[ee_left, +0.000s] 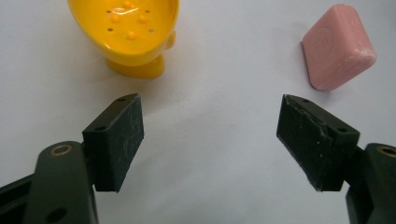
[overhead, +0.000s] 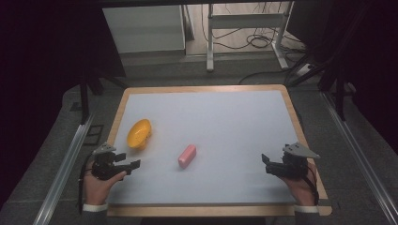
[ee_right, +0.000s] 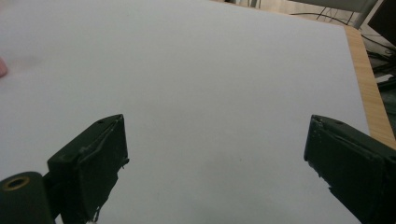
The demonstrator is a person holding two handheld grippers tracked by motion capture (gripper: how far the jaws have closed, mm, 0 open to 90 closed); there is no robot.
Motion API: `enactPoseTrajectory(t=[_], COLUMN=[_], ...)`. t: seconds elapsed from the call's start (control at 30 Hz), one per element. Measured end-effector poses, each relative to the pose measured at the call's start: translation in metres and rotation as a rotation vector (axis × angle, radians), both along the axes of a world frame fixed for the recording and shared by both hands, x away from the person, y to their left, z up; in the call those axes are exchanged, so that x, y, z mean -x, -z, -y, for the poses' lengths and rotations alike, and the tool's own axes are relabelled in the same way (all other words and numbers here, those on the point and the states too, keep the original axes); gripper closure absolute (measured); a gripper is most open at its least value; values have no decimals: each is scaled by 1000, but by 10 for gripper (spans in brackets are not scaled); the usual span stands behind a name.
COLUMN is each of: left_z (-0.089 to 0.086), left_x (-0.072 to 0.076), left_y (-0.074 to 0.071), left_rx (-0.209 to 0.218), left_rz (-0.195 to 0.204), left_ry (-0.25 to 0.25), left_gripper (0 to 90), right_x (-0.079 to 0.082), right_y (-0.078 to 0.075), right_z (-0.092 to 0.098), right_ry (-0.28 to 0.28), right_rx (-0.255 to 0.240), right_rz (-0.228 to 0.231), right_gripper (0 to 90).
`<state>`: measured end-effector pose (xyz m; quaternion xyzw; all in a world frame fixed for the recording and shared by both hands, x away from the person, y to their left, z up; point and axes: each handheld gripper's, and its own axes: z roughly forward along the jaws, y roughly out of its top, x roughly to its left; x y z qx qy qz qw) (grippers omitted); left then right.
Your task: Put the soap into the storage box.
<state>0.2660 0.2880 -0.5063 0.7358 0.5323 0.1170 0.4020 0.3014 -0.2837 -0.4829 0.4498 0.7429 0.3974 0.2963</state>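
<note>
Nothing picked up yet: pink rounded soap bar lies mid-table, just right of the yellow perforated plastic soap dish, apart from it. Left gripper and right gripper both released, empty, near the table's front corners

A yellow soap dish with small drain holes stands upright on the white table's left side. A pink soap bar, rounded and rectangular, lies flat just right of it and nearer, the 2 apart.
</note>
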Motion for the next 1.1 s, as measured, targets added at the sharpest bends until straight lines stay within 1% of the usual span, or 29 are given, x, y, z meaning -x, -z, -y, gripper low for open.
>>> enactPoseTrajectory(t=[0.17,0.27,0.33,0.4,0.47,0.5,0.6,0.7,0.8,0.9,1.0,1.1], left_z=[-2,-1,-1,0,0,2,5,7,8,8,5,4], left_x=[3,6,8,11,12,13,14,14,14,14,14,14], left_y=[-1,-4,-7,-9,-10,-11,-12,-13,-15,-19,-25,-31], left_rx=[7,5,7,17,18,12,-3,-4,-14,-17,-12,-11], left_rz=[8,16,22,29,30,32,28,16,6,2,1,6], left_ry=[-2,-4,-8,-11,-10,-12,-12,-21,-24,-11,-13,-2], left_gripper=[235,235,235,237,237,238,238,238,242,241,240,240], right_x=[-2,-1,0,0,1,2,2,2,1,0,0,1], right_y=[1,2,1,-1,-2,-3,-7,-9,-8,-5,-3,-3], right_z=[6,9,11,13,14,16,19,23,24,23,23,24], right_ry=[6,18,26,28,27,28,32,34,32,30,32,36], right_rx=[-10,-2,5,-2,-6,-8,-18,-31,-24,-12,4,5], right_rz=[-7,-8,-2,0,-2,-2,4,9,7,-5,-11,-12], right_gripper=[63,66,67,67,67,67,69,71,71,71,71,72])
